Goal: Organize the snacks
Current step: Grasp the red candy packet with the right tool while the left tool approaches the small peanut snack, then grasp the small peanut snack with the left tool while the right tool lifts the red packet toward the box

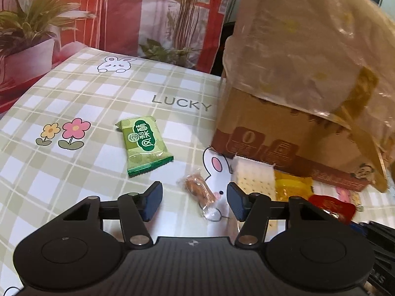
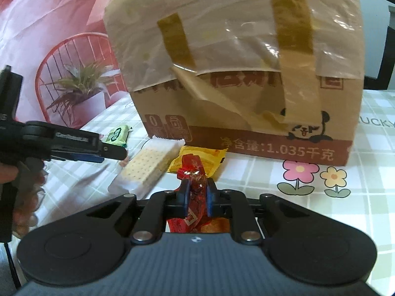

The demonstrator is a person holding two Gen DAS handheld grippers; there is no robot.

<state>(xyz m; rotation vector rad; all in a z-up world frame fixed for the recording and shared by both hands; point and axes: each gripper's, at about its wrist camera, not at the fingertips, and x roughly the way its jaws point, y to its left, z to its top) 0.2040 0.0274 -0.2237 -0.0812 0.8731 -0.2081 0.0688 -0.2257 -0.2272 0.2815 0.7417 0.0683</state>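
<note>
Worktop under a green-and-white checked cloth printed with rabbits, flowers and the word "LUCKY".

Left wrist view, left to right: green foil snack packet with white Chinese characters on a dark green label, lying flat and well apart from the rest. Next, a small brown sweet in clear twisted wrapper, lying on a printed rabbit. The left tool stands about half open around it; the sweet sits between the two dark pads, touching neither. Just right of the right pad: a pale cracker pack in clear wrapper, then a yellow foil packet, then a red shiny packet, all close before the box.

Behind them, a brown cardboard box with a red printed band, a large "0" panel, torn tape and loose clear film over its top.

Right wrist view: left tool enters from the left, side on, above the cracker pack. Green packet beyond it. Yellow packet against the box foot. The right tool is closed tight on the red packet, which is pinched upright between the blue pads, white lettering unreadable. Box front reads "净含量:1.035千克", with a panda cartoon.
</note>
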